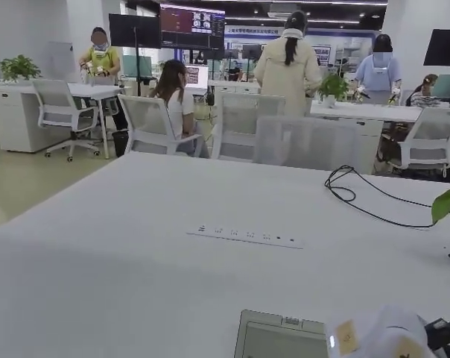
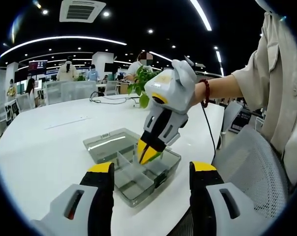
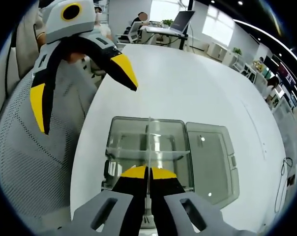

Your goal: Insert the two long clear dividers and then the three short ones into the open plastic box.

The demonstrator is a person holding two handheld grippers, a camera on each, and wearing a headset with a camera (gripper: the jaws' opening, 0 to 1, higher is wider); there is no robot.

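Currently the right tongs [image 3: 148, 173] pinch a clear divider [image 3: 149, 140] upright inside the open plastic box [image 3: 120, 129]; the left tongs [image 2: 151, 171] gape empty just before it.

Clear box [image 3: 112, 147] open, lid [image 3: 212, 160] flat beside; divider [image 3: 149, 132] upright inside, 2nd divider [image 3: 129, 153] across

Table [image 3: 188, 78]: white, wide | box [image 3: 124, 142]: clear, lid [image 3: 210, 157] flat beside it, under right tongs' [image 3: 148, 173] tips, just ahead of left tongs [image 2: 151, 167] | black cable [image 1: 352, 195], socket strip [image 1: 245, 236], plant [image 2: 141, 83]: well beyond both.
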